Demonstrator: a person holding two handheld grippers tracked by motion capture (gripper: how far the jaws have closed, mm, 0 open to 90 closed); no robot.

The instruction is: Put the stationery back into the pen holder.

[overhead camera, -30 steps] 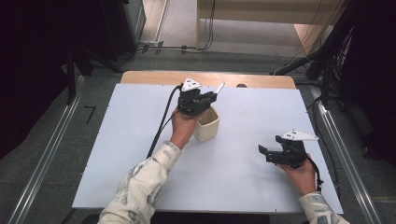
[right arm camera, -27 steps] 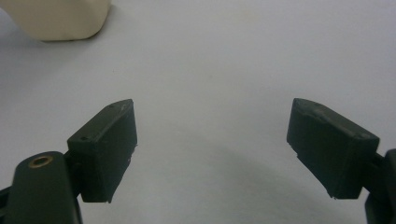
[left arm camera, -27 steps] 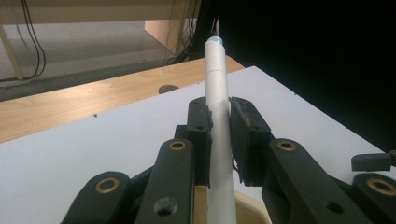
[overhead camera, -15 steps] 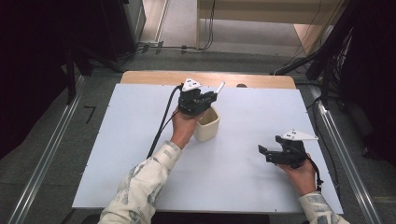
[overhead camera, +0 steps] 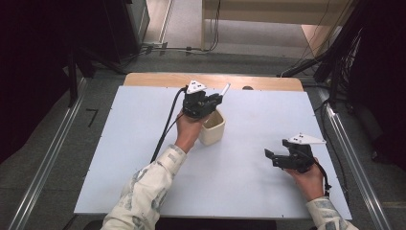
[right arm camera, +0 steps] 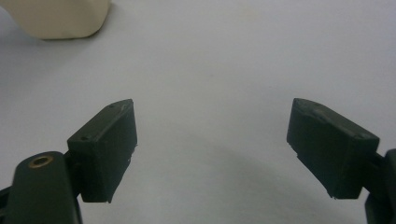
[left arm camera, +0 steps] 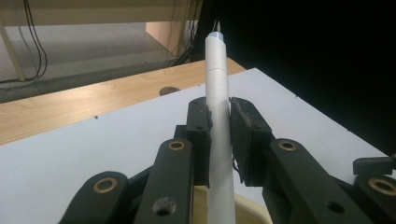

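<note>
**White pen clamped above the cup, near the board's far edge**

The left gripper has its jaws pressed together on a white pen, which runs up between the pads and sticks out well past them, tilted toward the far edge of the white board. Directly under the gripper, touching or nearly touching it, stands a cream cup; its rim shows at the bottom of the left gripper view, just below the pen's lower end. The likely trouble is that the pen is held near its middle on narrow pads, so it could pivot or slide. If the jaws part while its lower end is off the opening, it may strike the rim, tip the light cup or roll across the board. The right gripper rests near the right edge, jaws wide apart with nothing between them, well apart from cup and pen.
</note>
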